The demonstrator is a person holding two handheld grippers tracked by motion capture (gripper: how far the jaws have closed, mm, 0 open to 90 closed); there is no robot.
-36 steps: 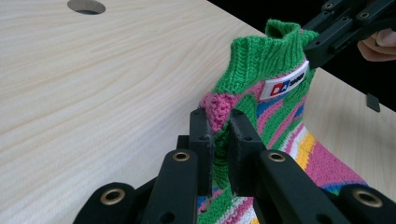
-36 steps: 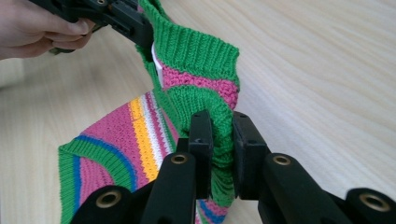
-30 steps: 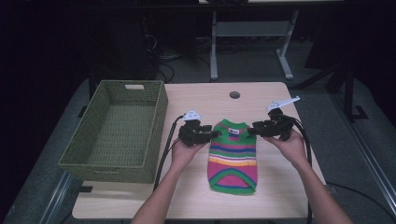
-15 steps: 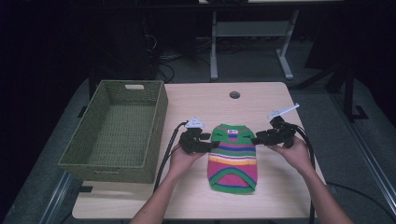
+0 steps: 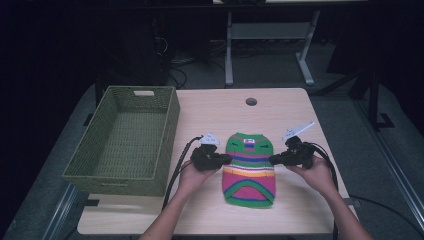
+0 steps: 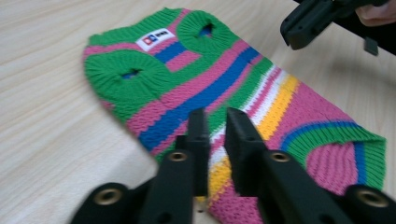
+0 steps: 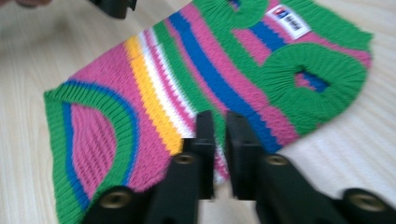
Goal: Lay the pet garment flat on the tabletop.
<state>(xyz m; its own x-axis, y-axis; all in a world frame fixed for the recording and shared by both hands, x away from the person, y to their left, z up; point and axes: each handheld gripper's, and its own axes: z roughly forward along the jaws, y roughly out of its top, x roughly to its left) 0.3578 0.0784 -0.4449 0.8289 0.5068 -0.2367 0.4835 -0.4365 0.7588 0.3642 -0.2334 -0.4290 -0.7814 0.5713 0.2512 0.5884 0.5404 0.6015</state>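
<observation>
A striped knit sweater [image 5: 249,167] in green, pink, blue, yellow and white lies flat on the wooden table [image 5: 210,110], neck away from the person. My left gripper [image 5: 227,159] is at its left side edge. Its jaws have just been closing and now pinch the knit [image 6: 210,84] in a narrow gap at my left gripper's tips [image 6: 215,114]. My right gripper [image 5: 274,159] is at the opposite edge, shut on the sweater [image 7: 224,70] between my right gripper's tips [image 7: 219,116]. Each gripper view also catches the other gripper at its top edge.
A green woven basket [image 5: 167,125] stands empty on the table's left side, close to the left hand. A round cable hole [image 5: 251,101] sits near the far edge. Black cables trail from both grippers toward the front edge.
Both grippers moved toward the person, down the sweater's sides, and sank to its edges. Their jaws went from open to closed on the knit.
</observation>
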